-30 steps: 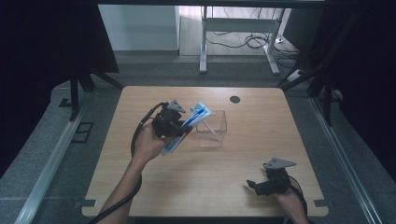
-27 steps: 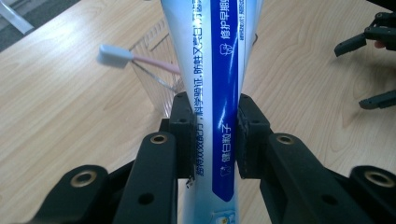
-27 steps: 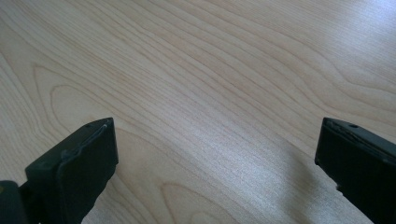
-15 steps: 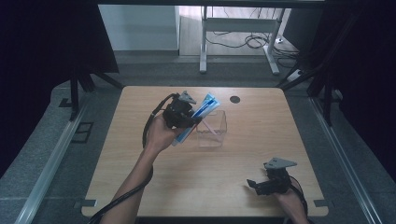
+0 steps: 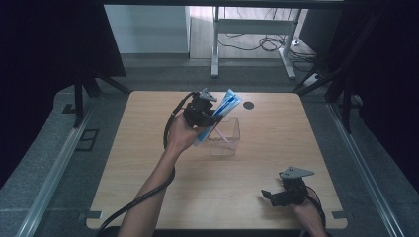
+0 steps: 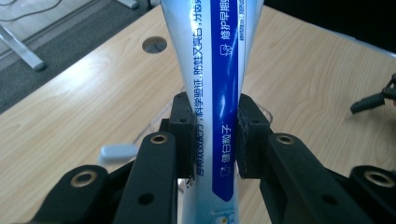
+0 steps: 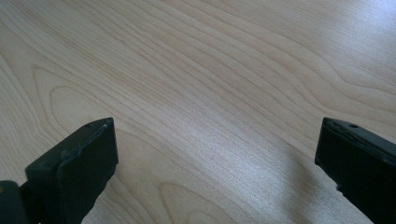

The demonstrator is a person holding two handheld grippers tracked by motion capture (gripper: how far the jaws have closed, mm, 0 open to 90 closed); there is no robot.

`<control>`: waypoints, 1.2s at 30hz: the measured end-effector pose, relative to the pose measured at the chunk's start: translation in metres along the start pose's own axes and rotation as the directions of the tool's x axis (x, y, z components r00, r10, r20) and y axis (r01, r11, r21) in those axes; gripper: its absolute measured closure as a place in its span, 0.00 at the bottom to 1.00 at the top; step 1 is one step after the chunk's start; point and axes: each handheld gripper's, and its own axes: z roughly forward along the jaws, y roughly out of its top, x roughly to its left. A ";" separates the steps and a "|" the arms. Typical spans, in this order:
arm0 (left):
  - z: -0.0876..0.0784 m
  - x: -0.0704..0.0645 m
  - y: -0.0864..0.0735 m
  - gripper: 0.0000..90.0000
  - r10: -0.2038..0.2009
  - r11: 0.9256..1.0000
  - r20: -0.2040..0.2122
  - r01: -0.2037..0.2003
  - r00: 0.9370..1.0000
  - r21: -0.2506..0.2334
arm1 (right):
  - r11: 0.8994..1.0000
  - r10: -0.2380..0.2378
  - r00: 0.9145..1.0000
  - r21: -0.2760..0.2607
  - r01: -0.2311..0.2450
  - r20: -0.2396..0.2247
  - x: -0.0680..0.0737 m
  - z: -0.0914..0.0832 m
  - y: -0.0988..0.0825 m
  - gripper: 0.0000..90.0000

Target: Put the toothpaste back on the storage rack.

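While a clear plastic box (image 5: 225,136) sits on the desk (image 5: 148,148) below, our left gripper (image 6: 215,135) pinches a blue-and-white toothpaste tube (image 6: 217,70); our right gripper (image 7: 215,154) rests spread, holding nothing.

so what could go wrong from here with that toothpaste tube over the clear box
The left gripper pinches the toothpaste tube across its soft middle, so it could squeeze out of shape or slip and swing between the fingers.

The tube hangs tilted above the clear box; lowered at that slant, its end may catch the rim and tip or push the light box.

The right gripper rests open near the table edge, away from the box, so nothing steadies it.
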 end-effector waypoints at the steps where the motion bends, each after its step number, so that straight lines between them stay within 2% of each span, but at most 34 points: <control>1: 0.001 0.000 0.001 0.80 0.003 1.000 0.001 -0.003 1.000 -0.006 | 1.000 0.001 1.000 0.000 -0.001 -0.001 0.000 0.000 0.000 0.00; 12: 0.014 0.000 0.014 0.81 -0.018 0.999 -0.006 0.017 1.000 -0.048 | 1.000 0.002 1.000 0.004 -0.002 -0.001 0.000 0.001 0.000 0.00; 22: 0.029 -0.002 0.025 0.80 0.003 0.998 -0.020 -0.005 1.000 -0.064 | 1.000 0.001 1.000 0.003 -0.001 -0.003 0.000 0.000 0.000 0.00; 31: 0.049 -0.002 0.023 0.81 -0.007 0.997 -0.035 0.004 0.999 -0.078 | 1.000 -0.003 1.000 0.002 0.003 -0.005 -0.001 0.000 0.000 0.00; 36: 0.058 -0.004 0.017 0.80 0.002 0.997 -0.045 -0.005 0.999 -0.071 | 1.000 -0.002 1.000 0.000 0.002 -0.004 -0.001 0.000 0.000 0.00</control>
